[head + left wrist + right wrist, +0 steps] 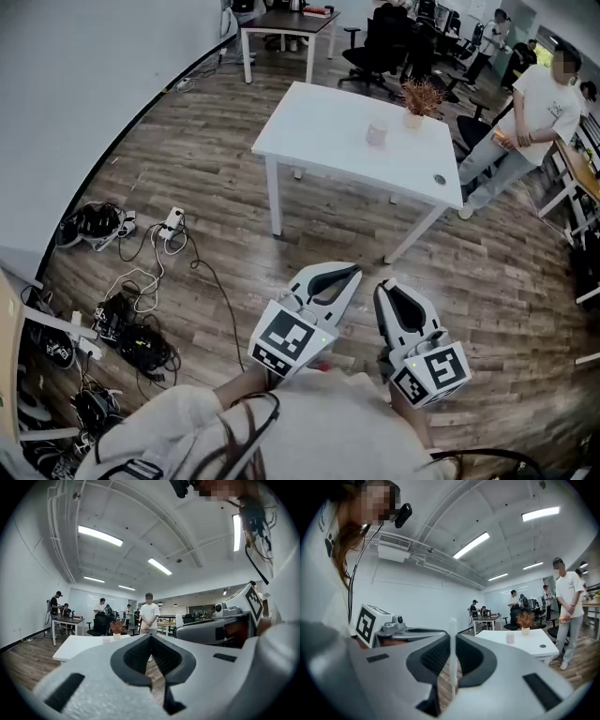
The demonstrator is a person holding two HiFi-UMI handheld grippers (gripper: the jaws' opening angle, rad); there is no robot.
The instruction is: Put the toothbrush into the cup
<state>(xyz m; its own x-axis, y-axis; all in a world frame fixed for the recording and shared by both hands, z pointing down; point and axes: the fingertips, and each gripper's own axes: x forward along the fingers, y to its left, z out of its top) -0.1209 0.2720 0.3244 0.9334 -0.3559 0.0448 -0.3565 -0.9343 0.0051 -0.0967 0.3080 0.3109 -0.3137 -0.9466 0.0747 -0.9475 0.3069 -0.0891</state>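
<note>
left gripper (347, 275): jaws together, nothing between them, tips toward table (319, 131), well apart from it
right gripper (385, 289): jaws clamped on toothbrush (452, 648), just beside left gripper, also toward table

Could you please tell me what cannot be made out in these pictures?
- Toothbrush: the right gripper view shows only a blurred white stick clamped in the right gripper, and the bristles are unreadable. In the head view the jaws hide it.
- Cup: too small and distant in every view to see inside.
- Dark disc on the white table: too small to identify.
</note>
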